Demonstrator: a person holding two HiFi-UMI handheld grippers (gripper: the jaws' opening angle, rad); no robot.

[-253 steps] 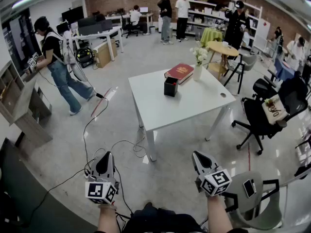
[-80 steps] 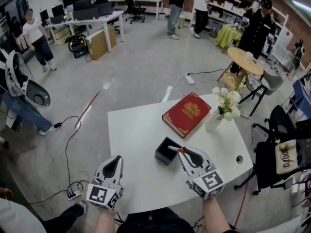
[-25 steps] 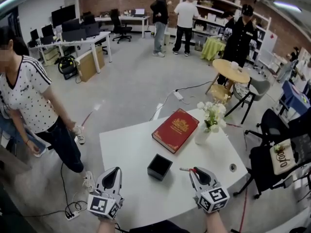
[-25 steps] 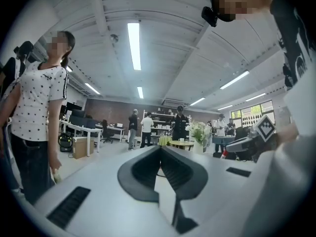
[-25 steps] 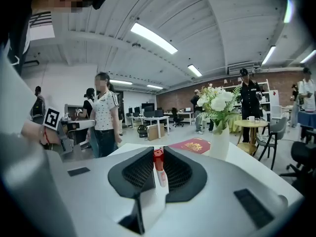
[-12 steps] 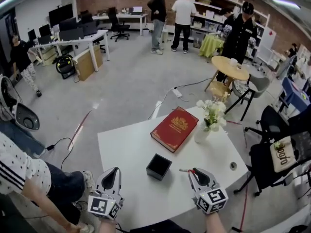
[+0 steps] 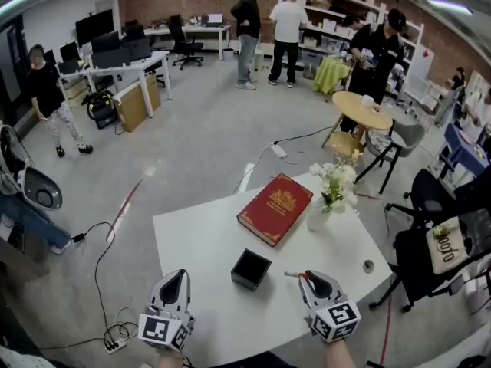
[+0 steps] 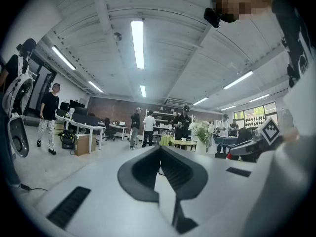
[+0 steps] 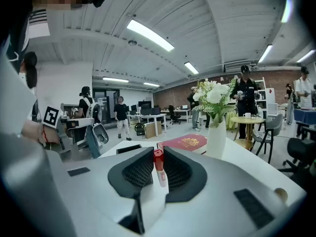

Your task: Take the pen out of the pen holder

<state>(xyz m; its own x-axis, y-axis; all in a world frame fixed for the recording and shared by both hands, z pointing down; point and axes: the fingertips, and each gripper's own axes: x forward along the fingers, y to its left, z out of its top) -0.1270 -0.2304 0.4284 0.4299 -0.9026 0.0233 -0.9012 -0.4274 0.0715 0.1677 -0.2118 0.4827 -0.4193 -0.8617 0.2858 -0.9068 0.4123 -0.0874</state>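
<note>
The black square pen holder (image 7: 251,269) stands open-topped on the white table (image 7: 199,236) and looks empty. My right gripper (image 7: 307,276) hovers to the right of it, apart from it, shut on a white pen (image 7: 292,274) with a red cap. In the right gripper view the pen (image 9: 159,168) stands upright between the jaws of the right gripper (image 9: 158,154), with the holder (image 9: 129,148) beyond on the left. My left gripper (image 7: 176,276) hangs at the table's near left edge, and in its own view the left gripper (image 8: 159,152) has its jaws shut on nothing.
A red book (image 7: 275,208) lies behind the holder. A white vase of flowers (image 7: 317,218) stands at the book's right. Office chairs (image 7: 430,205) crowd the table's right side. A cable (image 7: 100,244) runs over the floor at left. People stand far back.
The right gripper, once at the holder, now holds the pen out to its right. Over the last second both grippers stay nearly still. The person close at left has walked off.
</note>
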